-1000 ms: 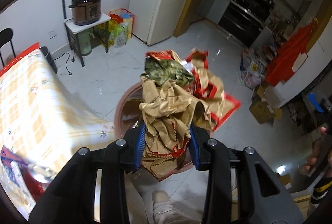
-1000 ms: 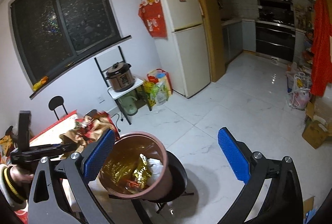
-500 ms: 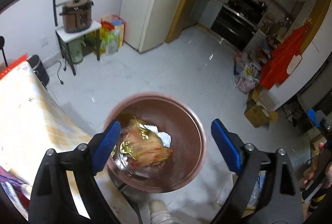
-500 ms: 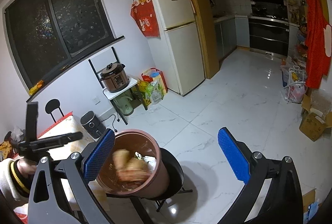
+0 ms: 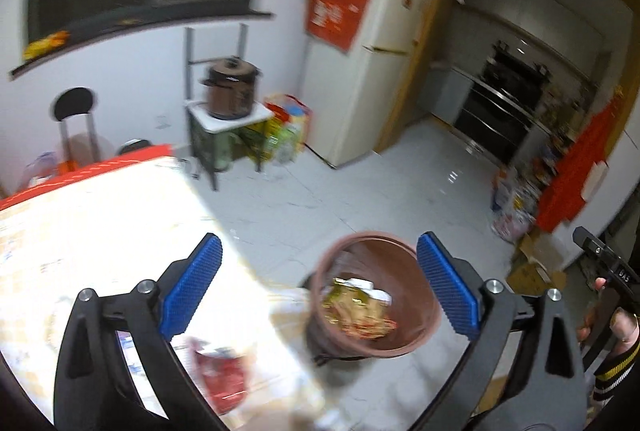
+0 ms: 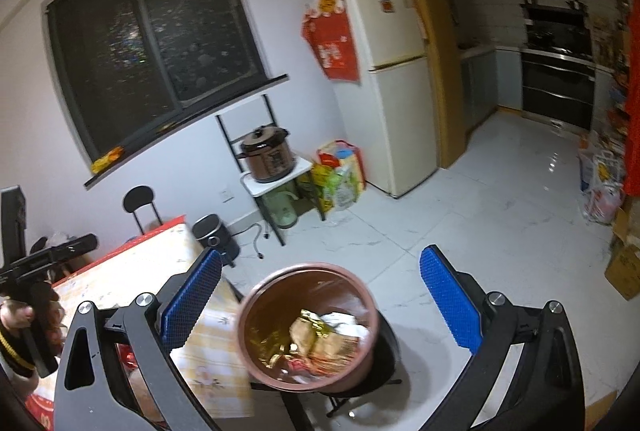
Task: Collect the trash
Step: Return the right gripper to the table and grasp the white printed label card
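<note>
The left gripper (image 5: 318, 285) has just been opening and now stands released, empty; its crumpled wrappers (image 6: 316, 341) lie inside the brown bin (image 6: 308, 327) beside the tabletop (image 5: 100, 215). Right gripper (image 6: 320, 297) likewise released, so another red packet (image 5: 220, 377) near the bin probably comes next

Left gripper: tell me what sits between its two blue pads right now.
Nothing is held: in the left wrist view the left gripper stands open, framing only floor, the table edge and the brown bin beyond.
</note>
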Motion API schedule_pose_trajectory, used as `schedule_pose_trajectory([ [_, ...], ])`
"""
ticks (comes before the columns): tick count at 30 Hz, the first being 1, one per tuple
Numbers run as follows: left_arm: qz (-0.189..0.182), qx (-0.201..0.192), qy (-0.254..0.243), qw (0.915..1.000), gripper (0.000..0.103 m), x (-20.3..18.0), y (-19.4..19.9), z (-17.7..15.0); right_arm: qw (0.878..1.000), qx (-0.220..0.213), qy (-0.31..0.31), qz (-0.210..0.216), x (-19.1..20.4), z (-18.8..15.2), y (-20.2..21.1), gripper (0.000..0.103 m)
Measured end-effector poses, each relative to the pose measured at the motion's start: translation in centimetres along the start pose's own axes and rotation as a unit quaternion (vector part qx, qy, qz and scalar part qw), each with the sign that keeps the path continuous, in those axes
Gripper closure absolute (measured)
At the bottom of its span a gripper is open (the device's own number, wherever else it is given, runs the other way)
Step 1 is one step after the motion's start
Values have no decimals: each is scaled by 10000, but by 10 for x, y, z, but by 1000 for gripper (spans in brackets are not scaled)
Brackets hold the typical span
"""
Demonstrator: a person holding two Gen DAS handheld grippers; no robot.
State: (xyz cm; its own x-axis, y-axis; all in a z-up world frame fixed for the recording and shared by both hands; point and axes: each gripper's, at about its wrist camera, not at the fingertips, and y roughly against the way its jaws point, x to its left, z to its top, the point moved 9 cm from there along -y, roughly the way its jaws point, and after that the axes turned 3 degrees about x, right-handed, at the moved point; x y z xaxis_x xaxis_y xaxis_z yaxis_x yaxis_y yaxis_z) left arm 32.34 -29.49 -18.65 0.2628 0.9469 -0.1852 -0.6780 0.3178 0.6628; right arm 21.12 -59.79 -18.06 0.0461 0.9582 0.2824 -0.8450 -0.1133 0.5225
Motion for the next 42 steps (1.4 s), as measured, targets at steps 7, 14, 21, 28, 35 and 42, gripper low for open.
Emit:
schedule_pose_trajectory([
  [7, 896, -424, 478, 9939, 6, 103, 94, -16, 9982, 119, 346, 484, 80, 0, -15, 5],
  [14, 1610, -615, 1157, 9782, 6, 205, 171, -56, 9913, 332, 840, 959, 173, -14, -25, 5],
  [21, 1902, -674, 1768, 9633, 6, 283, 219, -107, 9820, 612, 1284, 1241, 255, -38, -32, 5],
  [28, 1907, -608, 2043, 9582, 6, 334, 232, -138, 9780, 903, 1435, 1218, 307, -73, -40, 5],
  [35, 1729, -436, 1946, 9645, 6, 371, 225, -153, 9790, 1125, 1241, 1162, 332, -117, -52, 5],
  [42, 1514, -219, 1861, 9705, 6, 394, 205, -164, 9762, 1522, 1031, 1149, 351, -172, -96, 5],
])
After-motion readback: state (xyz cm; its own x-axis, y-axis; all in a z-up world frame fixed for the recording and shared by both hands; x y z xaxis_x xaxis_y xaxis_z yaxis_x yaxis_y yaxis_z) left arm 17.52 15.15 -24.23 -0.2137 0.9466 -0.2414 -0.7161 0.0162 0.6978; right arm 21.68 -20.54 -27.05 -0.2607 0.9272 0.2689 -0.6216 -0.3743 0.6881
